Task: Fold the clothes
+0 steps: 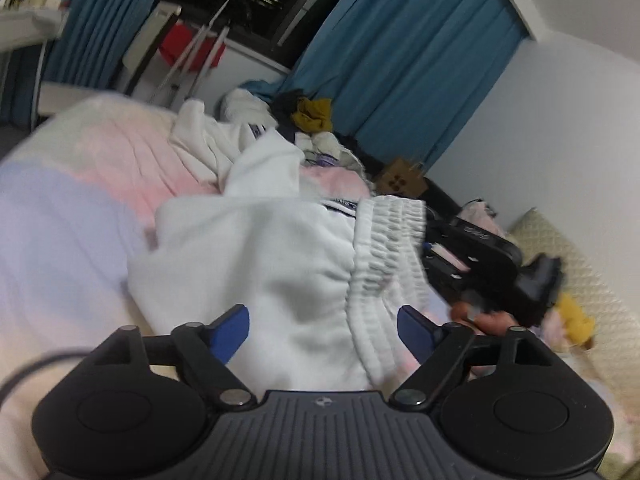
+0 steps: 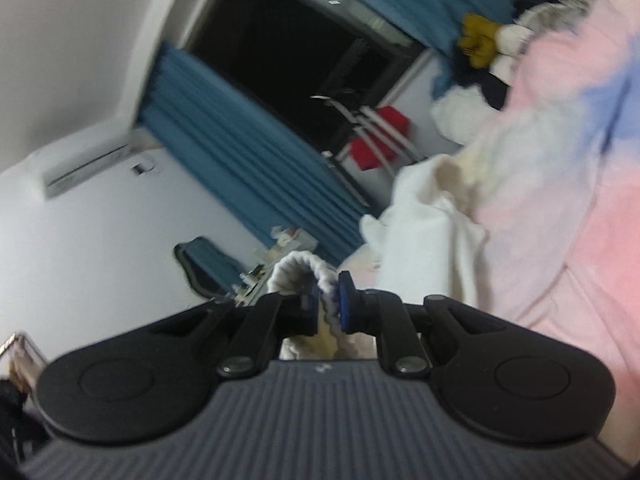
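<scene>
Our left tongs point(image 1: 323, 330) stand released, the blue pads spread wide with white fabric lying between them but neither pad pressing on it. That fabric is a pair of white trousers point(image 1: 256, 248), spread over the pastel bedcover point(image 1: 72, 216) of pink, lilac and cream, the ribbed waistband point(image 1: 388, 240) gathered and raised at the right of the left view. Our right tongs point(image 2: 326, 308) are clenched on that waistband point(image 2: 294, 270): in the right view a roll of ribbed white cloth arches up between the blue pads, which pinch it tightly. From the left view we see the right tongs point(image 1: 472, 256) as a black body just right of the waistband, with fingertips of the hand point(image 1: 492, 320) below it.

Farther off, more white garments point(image 1: 208, 140) lie crumpled on the bed, and beyond them a heap with a mustard-yellow cloth point(image 1: 314, 114). Blue curtains point(image 1: 408, 64) flank a dark window point(image 2: 288, 56); a red item point(image 1: 192, 46) sits behind a white rack. A wall air conditioner point(image 2: 86, 164) shows in the tilted right view.
</scene>
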The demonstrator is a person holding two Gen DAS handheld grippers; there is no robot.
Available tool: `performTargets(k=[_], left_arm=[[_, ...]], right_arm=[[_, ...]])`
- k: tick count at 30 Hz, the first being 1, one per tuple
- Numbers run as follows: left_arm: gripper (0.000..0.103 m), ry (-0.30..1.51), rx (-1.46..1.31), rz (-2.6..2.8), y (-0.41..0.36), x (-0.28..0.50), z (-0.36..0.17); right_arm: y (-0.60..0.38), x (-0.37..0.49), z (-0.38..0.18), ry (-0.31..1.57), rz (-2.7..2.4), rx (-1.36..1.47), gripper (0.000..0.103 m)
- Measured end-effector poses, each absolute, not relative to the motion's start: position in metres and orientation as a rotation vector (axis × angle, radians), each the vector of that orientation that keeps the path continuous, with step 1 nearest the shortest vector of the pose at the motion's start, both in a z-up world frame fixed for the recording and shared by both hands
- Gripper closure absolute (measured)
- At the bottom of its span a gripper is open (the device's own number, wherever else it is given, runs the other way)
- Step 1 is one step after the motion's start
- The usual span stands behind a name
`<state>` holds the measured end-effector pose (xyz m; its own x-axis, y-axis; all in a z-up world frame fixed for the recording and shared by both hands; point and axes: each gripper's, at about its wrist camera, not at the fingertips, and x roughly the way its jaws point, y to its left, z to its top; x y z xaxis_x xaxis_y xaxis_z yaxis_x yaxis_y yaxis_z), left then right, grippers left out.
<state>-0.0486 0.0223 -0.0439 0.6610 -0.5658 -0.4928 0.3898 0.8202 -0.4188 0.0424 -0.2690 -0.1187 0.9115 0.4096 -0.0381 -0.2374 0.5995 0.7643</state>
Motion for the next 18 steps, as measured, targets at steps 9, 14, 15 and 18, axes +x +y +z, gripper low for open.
performTargets(k=[9,14,15,18], left_arm=[[0.020,0.481,-0.071,-0.422,-0.043,-0.031,-0.030],[0.018,0.463,-0.095,-0.247,-0.023,-0.030,-0.040],[0.020,0.453,-0.086,-0.196,-0.019,-0.031,-0.042],[0.022,0.451,-0.078,-0.065,-0.006,-0.035,-0.043]], right_arm=[[-0.240,0.033,-0.093,0.171,0.515,0.649,0.090],[-0.247,0.040,-0.100,0.204,0.477,0.679,0.090],[-0.249,0.041,-0.103,0.211,0.464,0.692,0.090],[-0.257,0.046,-0.112,0.236,0.406,0.730,0.090]])
